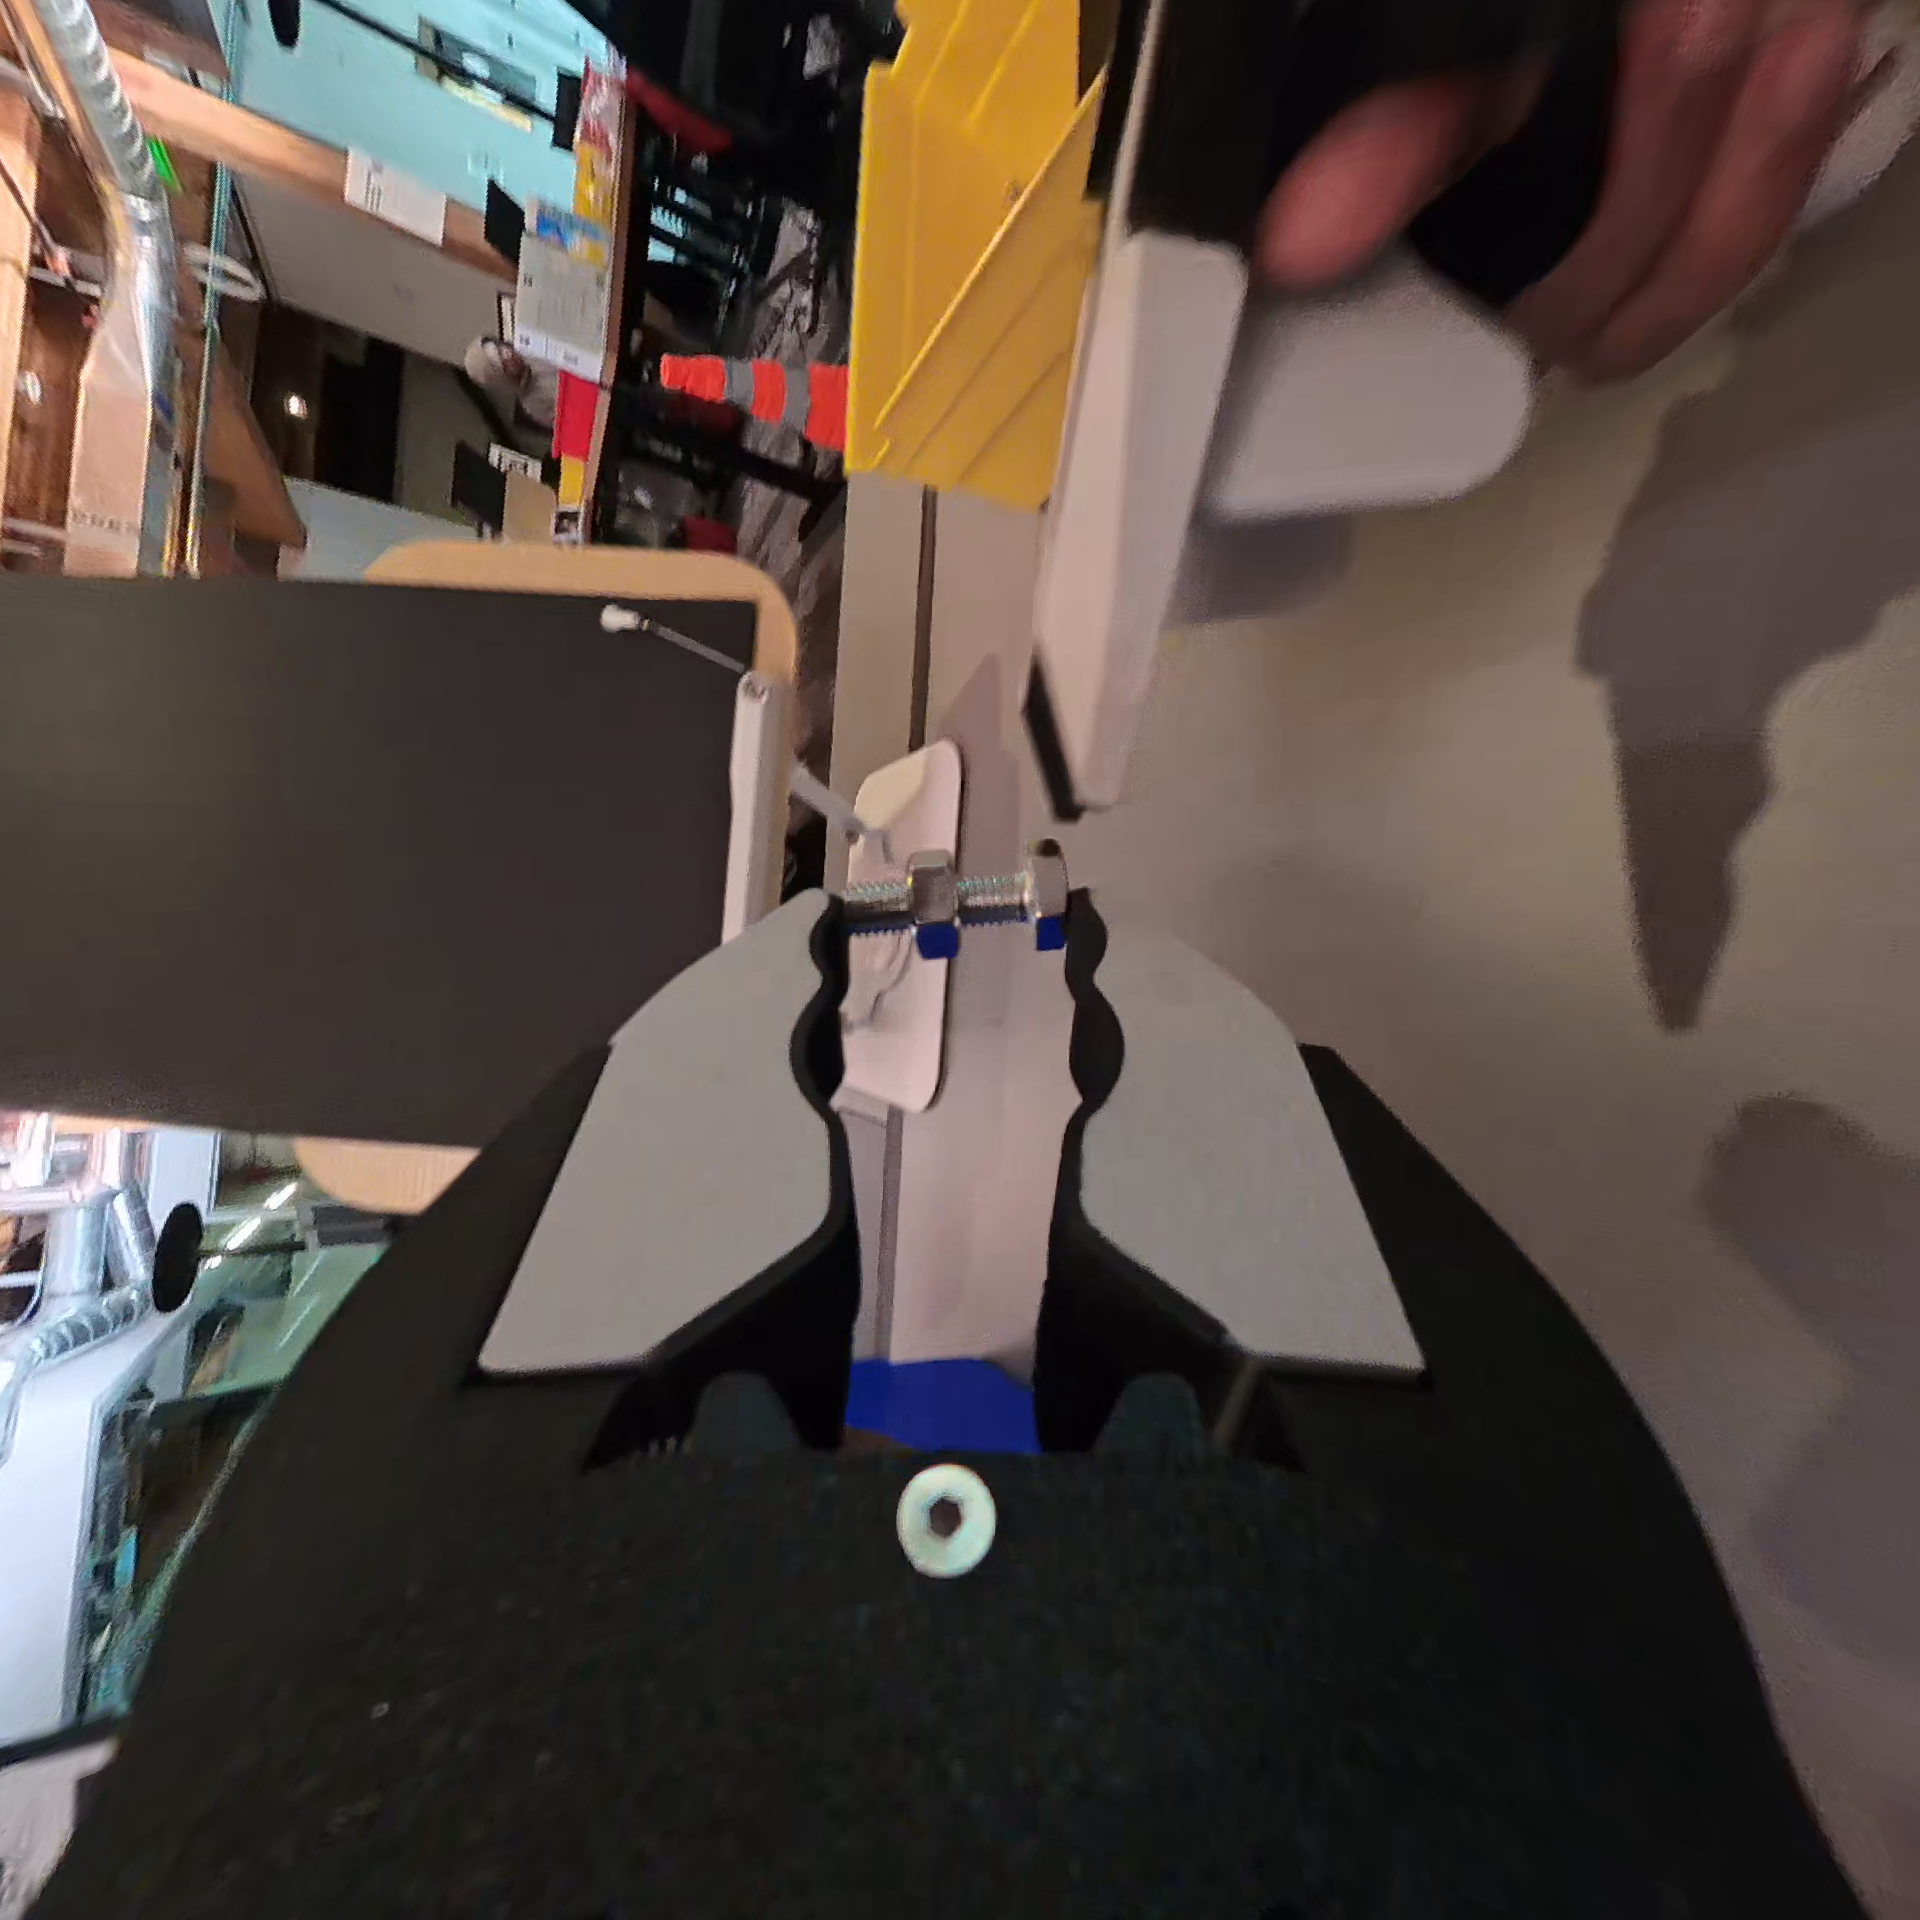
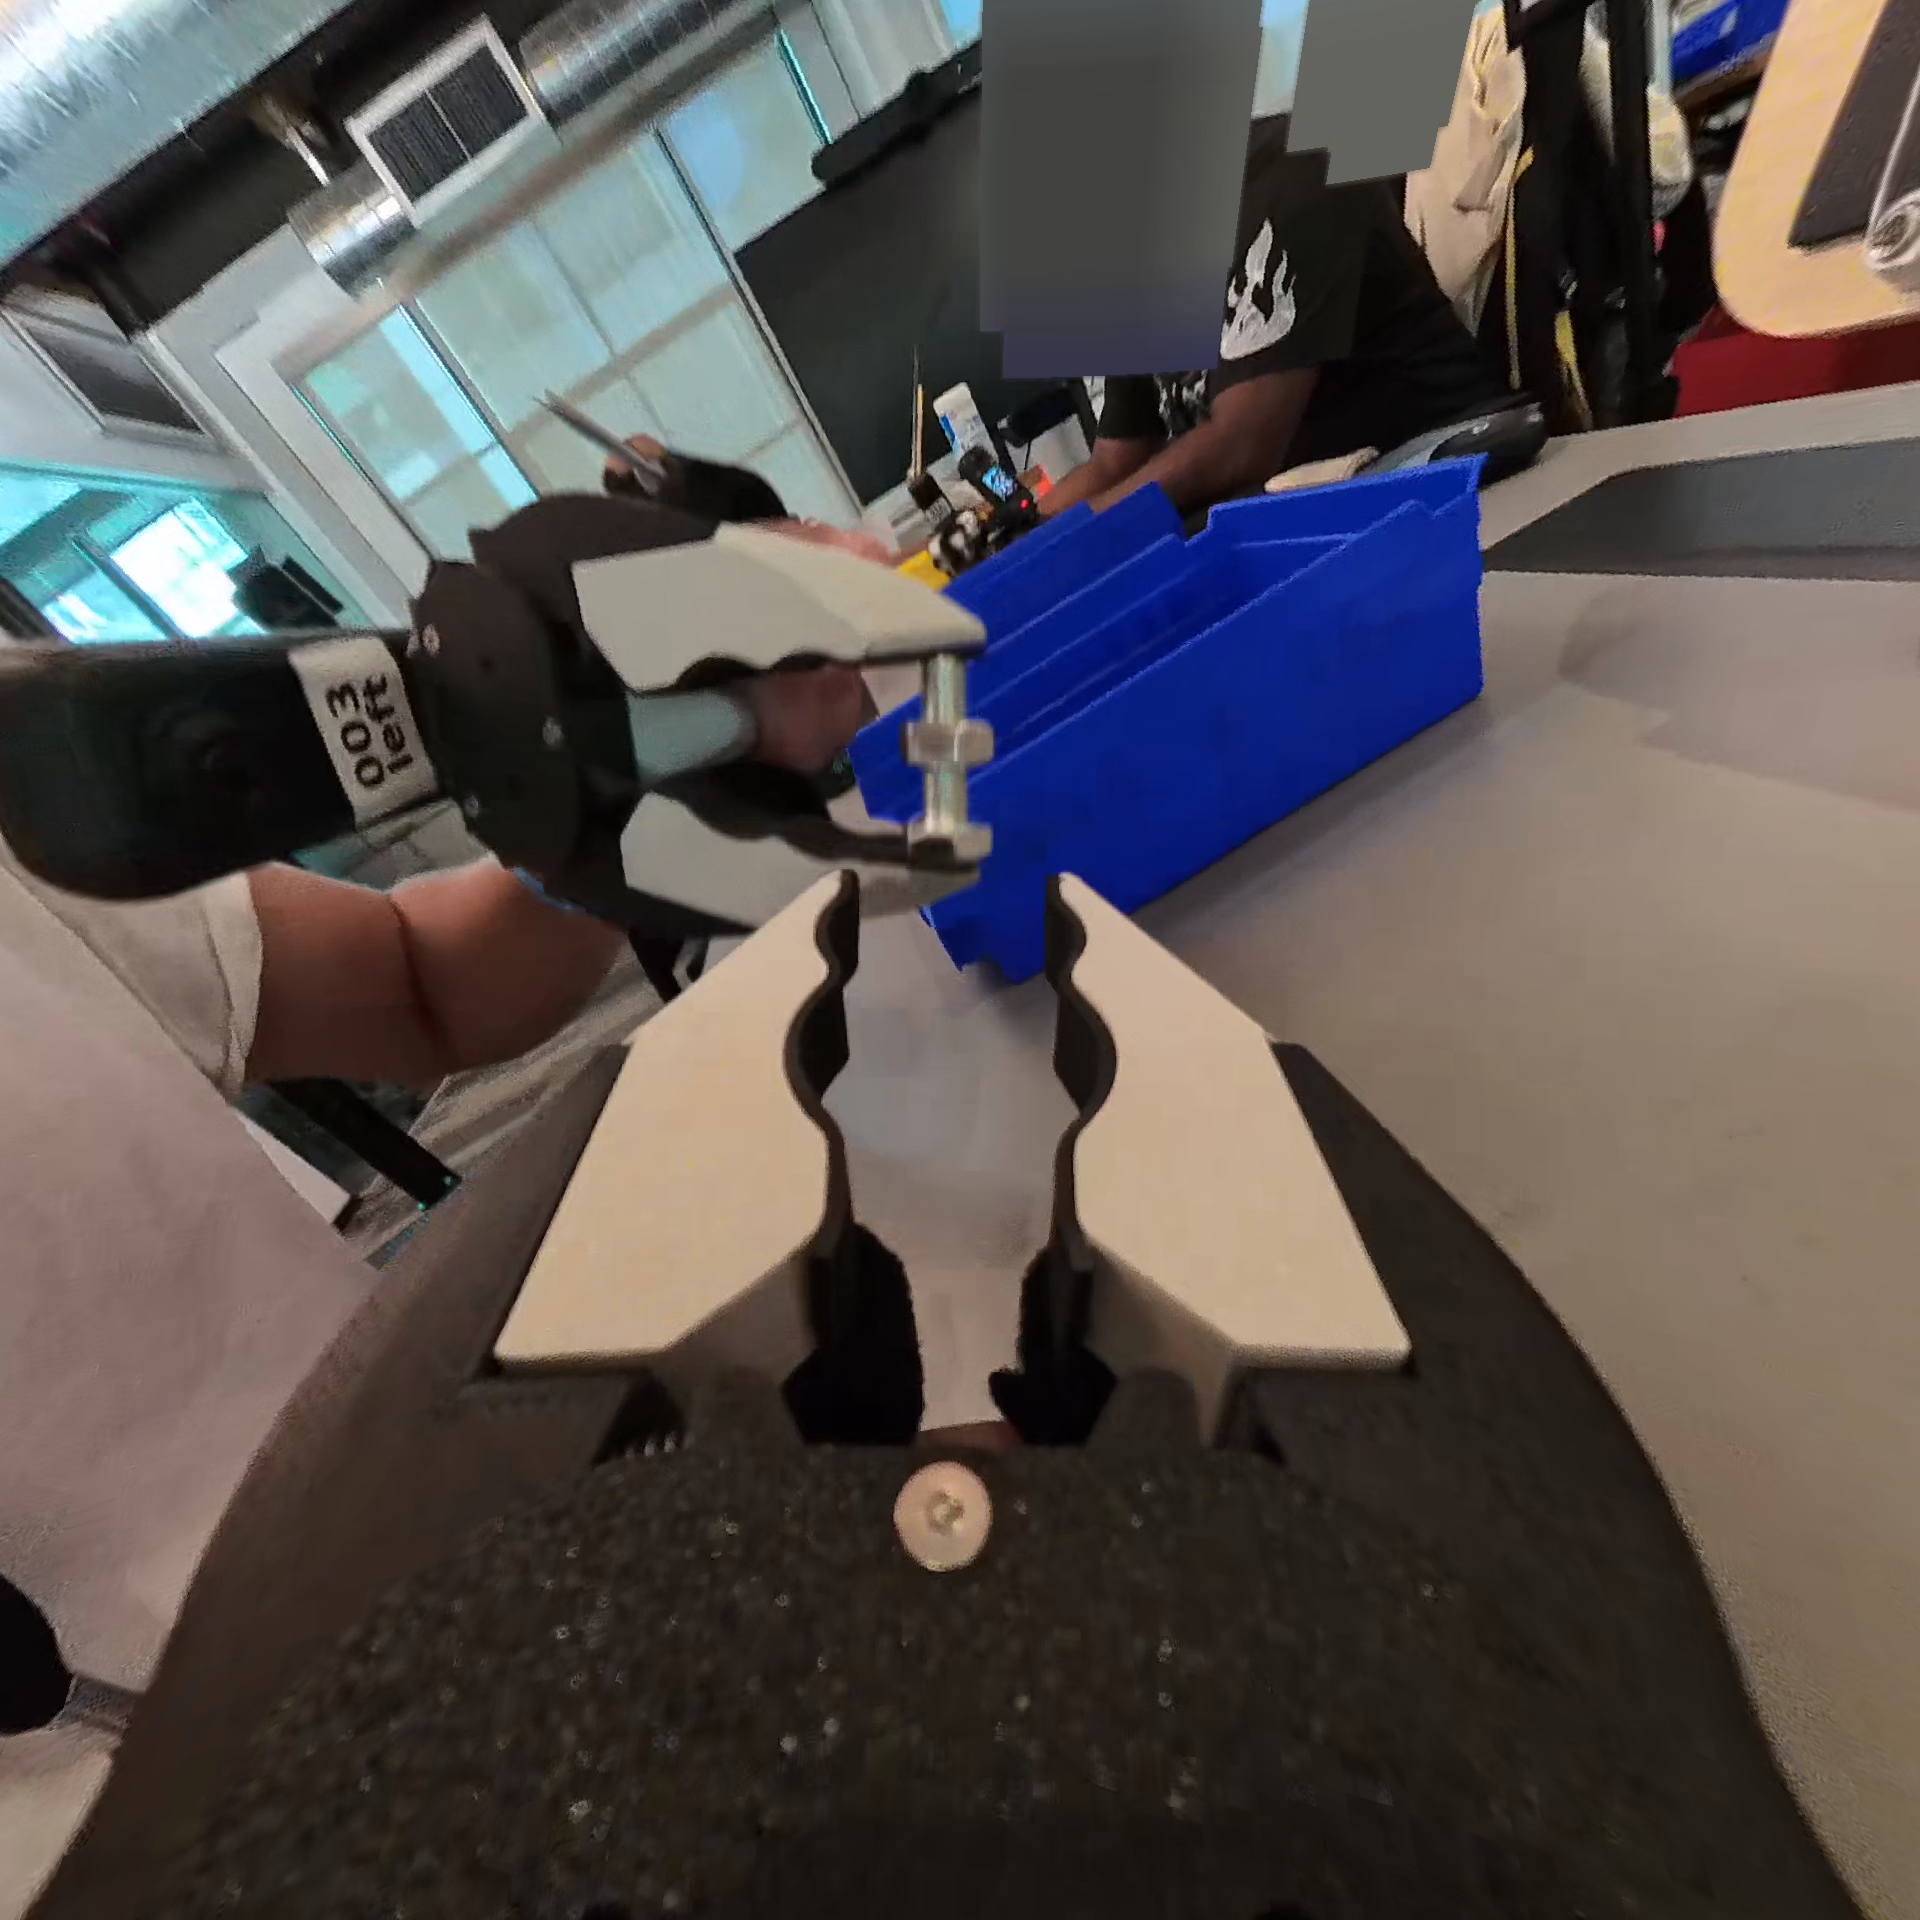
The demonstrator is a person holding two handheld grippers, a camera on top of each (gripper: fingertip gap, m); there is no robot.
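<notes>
Nearest to me in the left wrist view, my left gripper [image 1: 954, 914] has its fingers clamped end to end on a silver bolt [image 1: 951, 896]: one fingertip presses on the hex head, the other on the threaded tip, and a silver nut [image 1: 928, 883] sits partway along the shank between them. The right wrist view confirms it from the side, where the same bolt [image 2: 943, 758] stands upright between the left gripper's two fingers [image 2: 831, 623], head at the bottom, held in the air above the grey desk [image 2: 1558, 1039].

My right gripper [image 2: 951, 904] has its fingers parted with nothing between them; only bare desk shows in the gap. Its tips sit just below and in front of the bolt head, close but not touching that I can make out.

Just past the bolt, a blue bin [image 2: 1247, 707] lies on the desk with moulded dividers inside. In the left wrist view a sliver of blue [image 1: 940, 1403] shows low between the fingers, and beyond the bolt a white plate-like fixture [image 1: 914, 935] is stuck to a pale surface. My right gripper appears there too, blurred, as a white finger [image 1: 1122, 520] and the hand [image 1: 1558, 187] that carries it.

Further off in that view stand a yellow bin [image 1: 966, 260], a dark panel with a tan rim [image 1: 364, 831] and, behind them, shelving. In the right wrist view a person in a black shirt [image 2: 1330, 312] sits at the far side of the desk, with windows behind.
</notes>
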